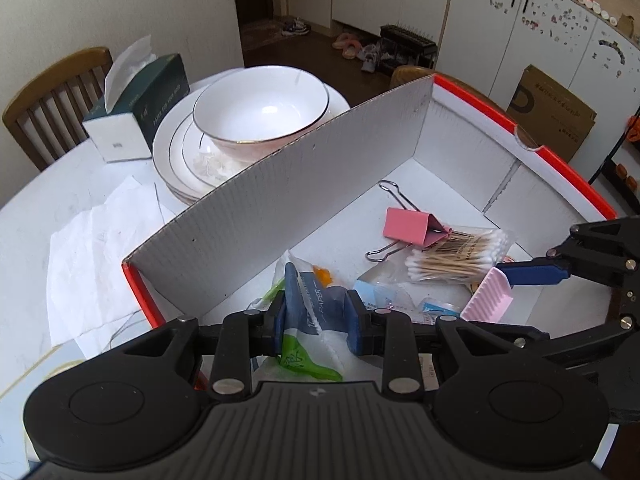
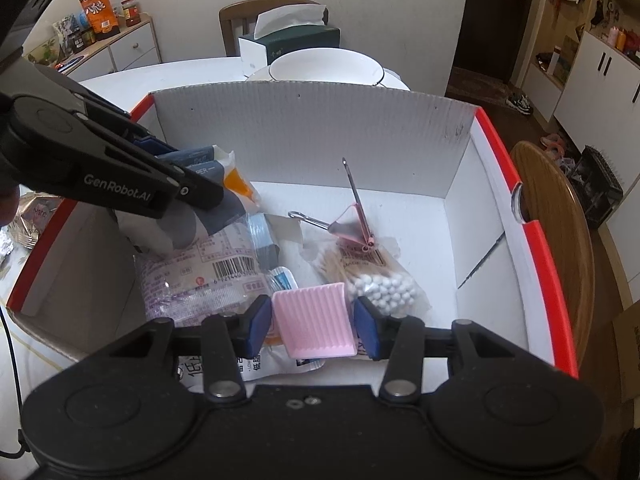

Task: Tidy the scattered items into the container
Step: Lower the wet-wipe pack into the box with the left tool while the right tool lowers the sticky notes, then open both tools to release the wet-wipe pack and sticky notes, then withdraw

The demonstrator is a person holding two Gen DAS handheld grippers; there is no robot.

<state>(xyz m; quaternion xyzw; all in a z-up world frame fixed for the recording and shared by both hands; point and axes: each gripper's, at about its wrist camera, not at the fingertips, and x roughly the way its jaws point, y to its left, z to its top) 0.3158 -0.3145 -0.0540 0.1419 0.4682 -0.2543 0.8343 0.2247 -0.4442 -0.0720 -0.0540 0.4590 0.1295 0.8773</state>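
Over the container [image 1: 472,98], a white corrugated box trimmed in red, standing on the counter [image 1: 36,216]. Left gripper [image 1: 318,316] clamped on a tissue pack [image 1: 308,320], blue pads pinching the plastic wrapper, pack hanging low over the box's near corner, seemingly for release inside. Right gripper [image 2: 314,322] spread just wider than a pink ribbed piece [image 2: 314,320] sitting between its pads; from the right wrist view a sliver of space on either side, so contact uncertain; from the left wrist view one pad touching its top edge. Piece apparently being set down or freshly let go inside the box. Already on the box floor: a pink binder clip [image 1: 412,226] resting on a bag of cotton swabs [image 1: 456,258], plus several flat sachets and a barcoded packet [image 2: 200,276], all bunched toward the near side where both grippers reach in. Far half of the box floor bare. Outside the box on the counter: stacked plates with a bowl [image 1: 262,108], a green tissue box [image 1: 140,108], loose sheets of paper [image 1: 92,248]. Task judged well along, with two items at the point of drop-off.
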